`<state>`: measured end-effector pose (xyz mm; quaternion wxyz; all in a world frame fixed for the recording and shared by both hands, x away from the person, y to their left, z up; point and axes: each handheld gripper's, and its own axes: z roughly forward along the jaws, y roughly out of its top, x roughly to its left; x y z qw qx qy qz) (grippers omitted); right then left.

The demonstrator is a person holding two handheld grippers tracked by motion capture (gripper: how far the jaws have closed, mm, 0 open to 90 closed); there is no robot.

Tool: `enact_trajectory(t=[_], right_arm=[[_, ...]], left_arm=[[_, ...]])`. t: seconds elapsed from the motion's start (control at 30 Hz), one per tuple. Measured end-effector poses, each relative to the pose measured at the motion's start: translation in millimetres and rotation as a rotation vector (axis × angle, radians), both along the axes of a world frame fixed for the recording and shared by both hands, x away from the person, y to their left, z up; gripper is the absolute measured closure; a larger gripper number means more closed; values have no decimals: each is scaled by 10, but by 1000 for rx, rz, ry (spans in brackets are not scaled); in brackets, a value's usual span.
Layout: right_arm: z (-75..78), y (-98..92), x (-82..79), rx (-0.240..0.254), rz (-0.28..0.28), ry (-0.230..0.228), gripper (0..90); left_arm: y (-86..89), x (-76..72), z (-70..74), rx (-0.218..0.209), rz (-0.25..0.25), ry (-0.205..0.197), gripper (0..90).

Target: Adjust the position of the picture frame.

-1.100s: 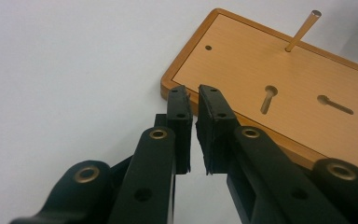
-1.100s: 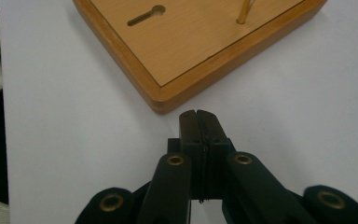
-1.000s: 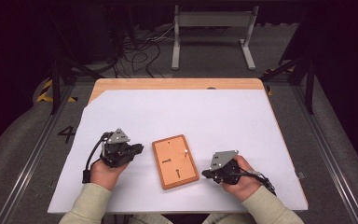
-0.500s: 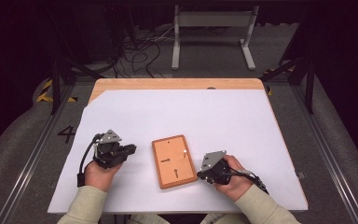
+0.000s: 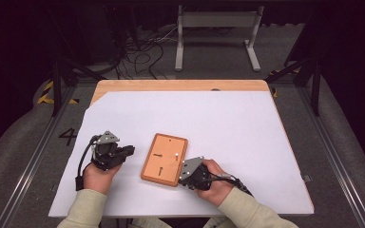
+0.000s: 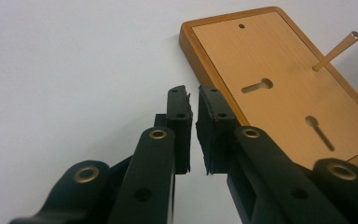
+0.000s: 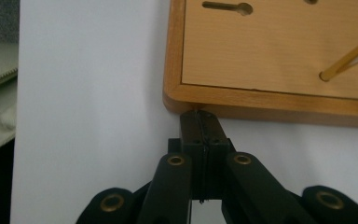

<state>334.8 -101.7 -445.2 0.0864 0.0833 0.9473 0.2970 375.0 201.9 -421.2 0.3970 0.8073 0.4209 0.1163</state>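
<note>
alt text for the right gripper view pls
The right gripper, its fingers pressed together, touches the near edge of a wooden board lying on a white sheet. A thin peg stands in the board.

Looks like lab or recording rig, not home. Wooden counter [image 5: 180,85] under white sheet [image 5: 209,128], ringed by dark surroundings. Beyond counter: tangled cables [image 5: 142,52] on grey floor [image 5: 218,61], grey metal stand [image 5: 216,21]. Left of counter: black frame struts [image 5: 59,80], yellow-black hazard tape [image 5: 45,95], painted "4" [image 5: 68,137].
</note>
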Motion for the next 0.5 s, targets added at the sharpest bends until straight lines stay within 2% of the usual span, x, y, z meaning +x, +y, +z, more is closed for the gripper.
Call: enact_trajectory(t=[0.03,0.17,0.27,0.3,0.33,0.43,0.47,0.5], right_arm=[[-7,37,7,7,2,-1,900],[-23,114,31,28,4,-4,900],[39,21,10,35,-8,-21,900],[66,-47,9,40,-19,-22,900],[91,-126,10,48,-39,-25,900],[170,-406,30,70,-99,-35,900],[170,-406,30,70,-99,-35,900],[233,-626,45,92,-150,-40,900]], left_arm=[[-15,17,13,12,5,-2,830],[-67,81,35,14,18,3,832],[-137,180,29,12,17,17,842],[-193,261,16,21,12,27,846],[-193,261,16,21,12,27,849],[-296,398,4,29,10,53,864],[-296,398,4,29,10,53,868],[-318,439,1,34,11,58,872]])
